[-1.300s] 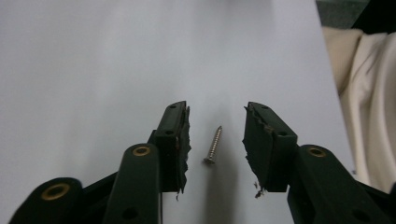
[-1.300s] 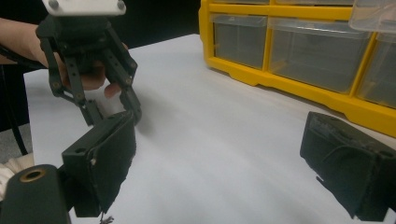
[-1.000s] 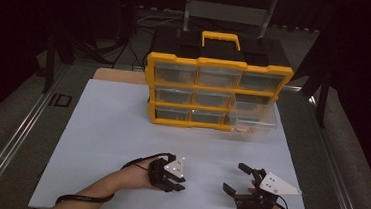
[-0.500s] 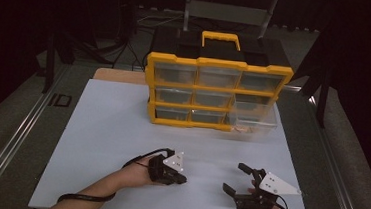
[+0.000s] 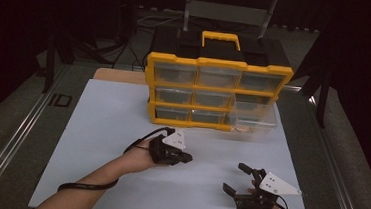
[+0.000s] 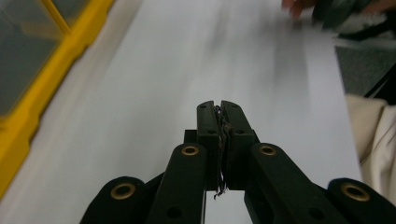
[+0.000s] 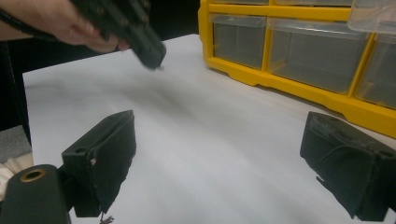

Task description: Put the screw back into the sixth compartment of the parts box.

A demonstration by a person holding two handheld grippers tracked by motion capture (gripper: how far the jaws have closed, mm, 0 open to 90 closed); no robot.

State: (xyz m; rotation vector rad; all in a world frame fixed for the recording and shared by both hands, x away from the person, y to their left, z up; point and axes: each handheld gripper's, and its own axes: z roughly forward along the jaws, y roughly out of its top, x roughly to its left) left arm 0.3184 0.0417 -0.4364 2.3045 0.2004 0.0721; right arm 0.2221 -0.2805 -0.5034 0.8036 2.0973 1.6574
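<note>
Dark room all round; white worktop (image 5: 95, 142) lit from above, bare apart from one item. Landmark: yellow drawer organiser (image 5: 214, 94), standing upright at the far edge of the worktop, carry handle on top, clear drawer fronts facing the person.

Its lower-right drawer (image 5: 252, 117) sits pulled out toward the person and looks empty, likely the thing being worked, since it alone stands proud of the frame.

Left gripper (image 5: 182, 158): in front of the organiser, below its left half, fingers pressed together with nothing between them. Judged: idle or travelling, turned toward the open drawer's side.

Right gripper (image 5: 237, 180): nearer the person, in front of and below the pulled-out drawer, well apart from it; fingers (image 7: 102, 158) spread wide, empty. Judged: pre-opened so it can take the drawer front on approach.
</note>
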